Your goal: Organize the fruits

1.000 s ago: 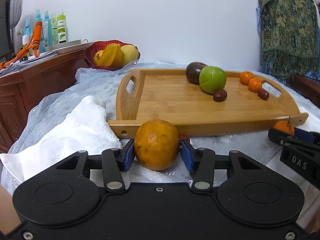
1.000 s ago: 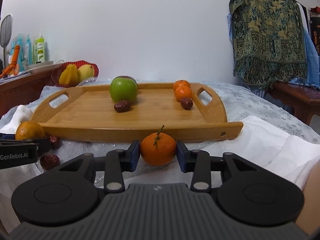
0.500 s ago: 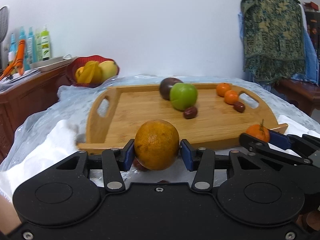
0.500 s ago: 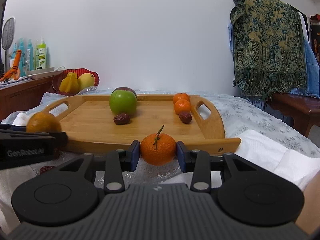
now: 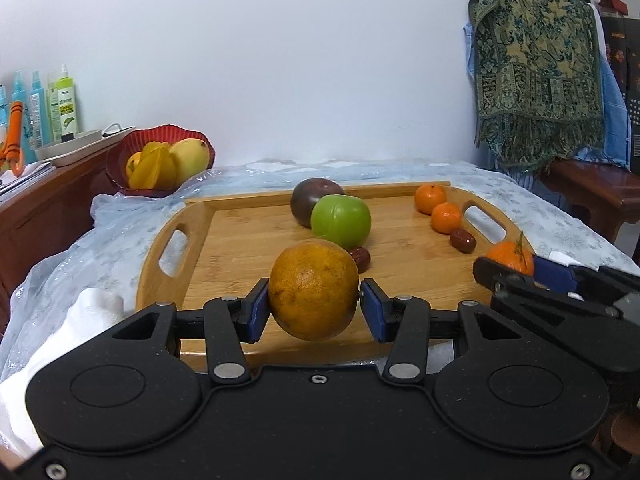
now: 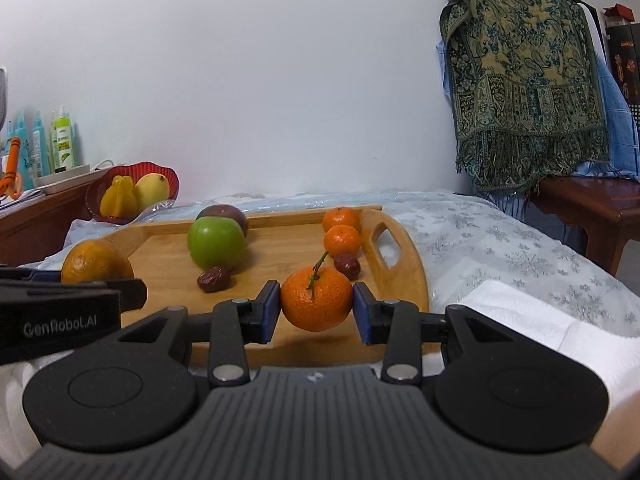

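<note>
- Orange-skinned fruit is held in both grippers: the left gripper [image 5: 314, 312] is clamped on a large orange [image 5: 313, 289], and the right gripper [image 6: 316, 312] is clamped on a stemmed mandarin [image 6: 316, 298].
- Both fruits hang above the near part of the bamboo tray [image 5: 256, 248], clear of its floor; a shadow shows beneath the mandarin.
- Large orange: judged the heavier item, with firm, pebbled rind that gives fair friction. The pads sit at its widest girth, which is the correct place; a hold higher or lower would tend to squeeze it out.
- Stemmed mandarin: judged light, with thin, soft skin that bruises under excess force. Grip on the flanks only and keep the upright stem free of the pads.
- Round bodies roll on release; set each one down fully before the pads part.
- Tray contents: a green apple [image 5: 340, 222] touching a dark round fruit [image 5: 310, 200], two small mandarins [image 5: 438, 207] at the right with a red date [image 5: 463, 240] beside them, and another date [image 6: 214, 279] near the apple.
- Judgement: place like beside like, the mandarin by the small mandarins.
</note>
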The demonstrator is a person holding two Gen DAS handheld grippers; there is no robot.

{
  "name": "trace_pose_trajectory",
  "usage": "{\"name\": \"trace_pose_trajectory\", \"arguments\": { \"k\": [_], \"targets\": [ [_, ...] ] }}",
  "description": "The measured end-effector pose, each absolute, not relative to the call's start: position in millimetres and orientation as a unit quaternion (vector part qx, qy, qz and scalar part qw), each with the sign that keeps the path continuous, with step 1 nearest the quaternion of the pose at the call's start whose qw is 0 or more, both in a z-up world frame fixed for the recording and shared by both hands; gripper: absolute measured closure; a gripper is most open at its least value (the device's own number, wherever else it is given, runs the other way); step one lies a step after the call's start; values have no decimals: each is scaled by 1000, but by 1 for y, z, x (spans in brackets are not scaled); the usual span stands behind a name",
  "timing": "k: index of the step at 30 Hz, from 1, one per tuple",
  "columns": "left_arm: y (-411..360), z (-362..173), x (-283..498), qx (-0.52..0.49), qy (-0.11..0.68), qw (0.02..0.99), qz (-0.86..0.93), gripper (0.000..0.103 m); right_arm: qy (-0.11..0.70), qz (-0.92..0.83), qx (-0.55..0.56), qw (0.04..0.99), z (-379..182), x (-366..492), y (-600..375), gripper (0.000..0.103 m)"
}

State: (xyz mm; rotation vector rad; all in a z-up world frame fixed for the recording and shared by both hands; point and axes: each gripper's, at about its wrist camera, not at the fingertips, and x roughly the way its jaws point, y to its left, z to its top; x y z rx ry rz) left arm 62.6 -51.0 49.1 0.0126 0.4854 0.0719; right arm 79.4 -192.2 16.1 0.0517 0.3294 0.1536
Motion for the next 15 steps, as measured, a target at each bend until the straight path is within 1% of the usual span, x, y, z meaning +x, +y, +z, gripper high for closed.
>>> {"name": "trace_pose_trajectory", "arguments": {
  "k": [15],
  "targets": [
    [-51, 44, 91, -49, 269, 962, 9, 57, 175, 69, 25, 982, 19, 109, -196, 60]
  ]
}}
